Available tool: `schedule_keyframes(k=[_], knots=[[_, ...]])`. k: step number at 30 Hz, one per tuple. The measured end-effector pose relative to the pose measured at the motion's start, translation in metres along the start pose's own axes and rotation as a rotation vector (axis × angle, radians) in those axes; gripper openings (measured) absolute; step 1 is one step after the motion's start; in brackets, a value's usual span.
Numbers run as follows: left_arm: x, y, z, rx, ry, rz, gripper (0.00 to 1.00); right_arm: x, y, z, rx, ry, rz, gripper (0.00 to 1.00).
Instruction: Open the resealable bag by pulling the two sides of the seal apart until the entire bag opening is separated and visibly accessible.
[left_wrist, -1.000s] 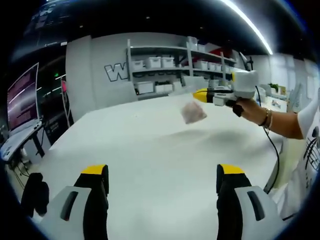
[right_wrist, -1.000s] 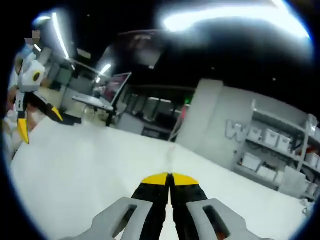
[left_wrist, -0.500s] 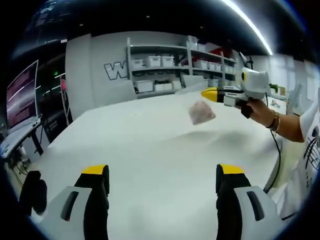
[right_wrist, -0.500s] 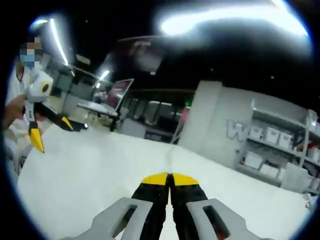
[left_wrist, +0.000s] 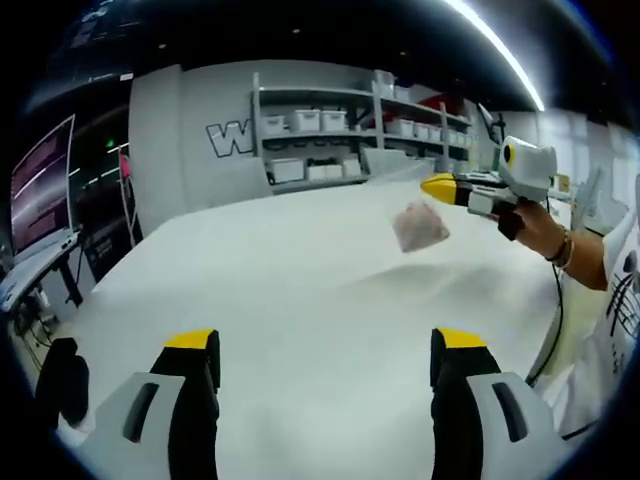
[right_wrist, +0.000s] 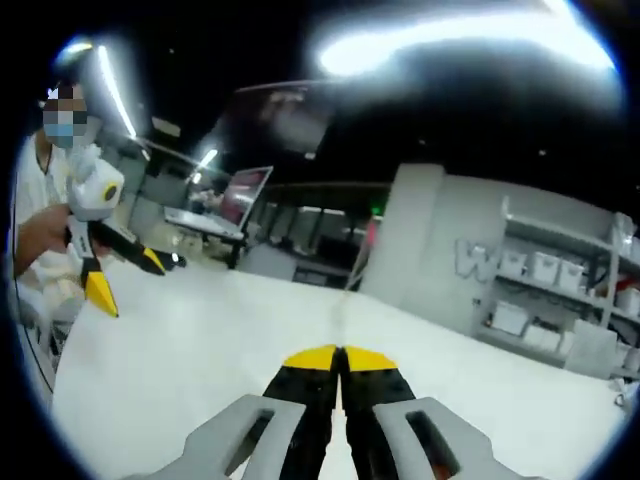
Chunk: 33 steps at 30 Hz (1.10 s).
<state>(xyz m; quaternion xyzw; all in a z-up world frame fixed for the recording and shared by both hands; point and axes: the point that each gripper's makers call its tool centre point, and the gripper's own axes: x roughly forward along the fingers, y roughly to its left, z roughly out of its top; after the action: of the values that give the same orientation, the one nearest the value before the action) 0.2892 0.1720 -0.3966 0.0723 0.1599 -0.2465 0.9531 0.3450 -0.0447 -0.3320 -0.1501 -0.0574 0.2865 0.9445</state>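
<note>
The clear resealable plastic bag with something pinkish inside (left_wrist: 420, 226) hangs in the air above the wide white table (left_wrist: 300, 300), held at its top edge by the yellow-tipped right gripper (left_wrist: 442, 187), whose jaws are clenched on it (in the right gripper view they meet tip to tip). The left gripper (left_wrist: 325, 345) is low over the table, well apart from the bag, with its jaws released wide
</note>
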Motion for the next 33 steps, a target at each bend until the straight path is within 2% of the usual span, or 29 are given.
schedule_keyframes(k=[7,22,33], knots=[[0.002,0.000,-0.002,-0.001,0.002,0.000,0.85,-0.012,0.003,-0.001,0.020,-0.009,-0.004,0.00],[0.002,-0.006,-0.007,-0.001,0.017,-0.020,0.83,-0.042,0.025,0.019,0.056,-0.067,0.011,0.00],[0.003,-0.013,-0.010,0.008,0.031,-0.043,0.81,-0.061,0.044,0.019,0.122,-0.070,0.033,0.00]])
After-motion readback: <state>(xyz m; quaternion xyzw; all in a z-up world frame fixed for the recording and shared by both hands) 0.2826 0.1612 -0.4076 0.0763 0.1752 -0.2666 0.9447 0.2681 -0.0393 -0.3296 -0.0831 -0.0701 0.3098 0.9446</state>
